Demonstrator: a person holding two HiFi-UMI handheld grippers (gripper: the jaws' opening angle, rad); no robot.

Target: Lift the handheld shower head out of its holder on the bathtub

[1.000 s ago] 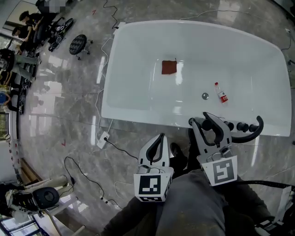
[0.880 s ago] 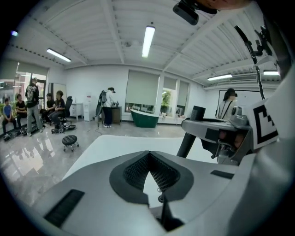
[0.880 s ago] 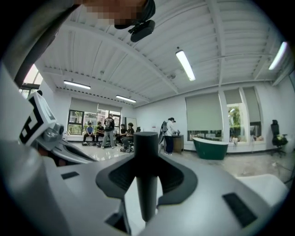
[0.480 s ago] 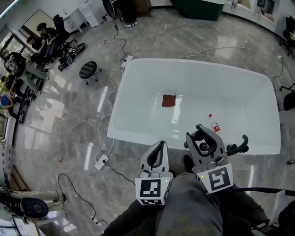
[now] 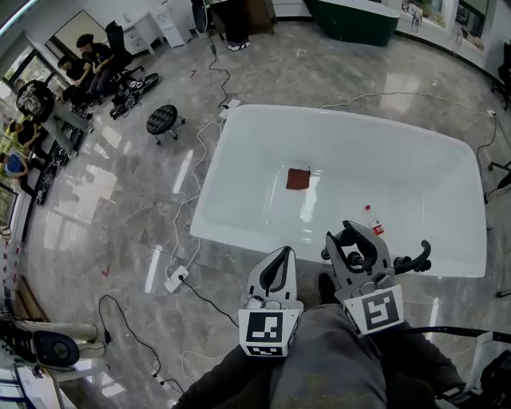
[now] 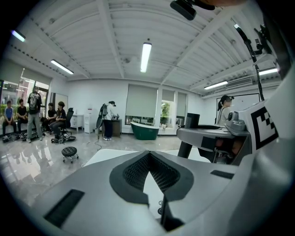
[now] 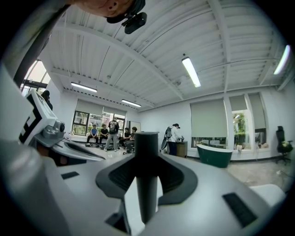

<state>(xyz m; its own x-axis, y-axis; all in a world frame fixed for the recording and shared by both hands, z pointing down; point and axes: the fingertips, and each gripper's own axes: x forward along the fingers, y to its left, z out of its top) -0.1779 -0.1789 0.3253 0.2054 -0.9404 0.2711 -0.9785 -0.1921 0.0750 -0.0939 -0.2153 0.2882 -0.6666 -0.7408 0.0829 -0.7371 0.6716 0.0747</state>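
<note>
The black handheld shower head hangs level over the near rim of the white bathtub. My right gripper is shut on its handle, and the curved head sticks out to the right. In the right gripper view the black handle stands upright between the pads of the right gripper. A black hose trails off to the right below it. My left gripper is beside it on the left, shut and empty; in the left gripper view the left gripper shows its pads meeting at the tip.
A red-brown cloth and a small bottle lie in the tub. Cables and a power strip cross the glossy floor on the left. A black stool and seated people are at the far left, and a green tub is behind.
Both grippers have risen, the right one carrying the shower head up from the tub's rim. The head view has tilted up and shows more of the room.
</note>
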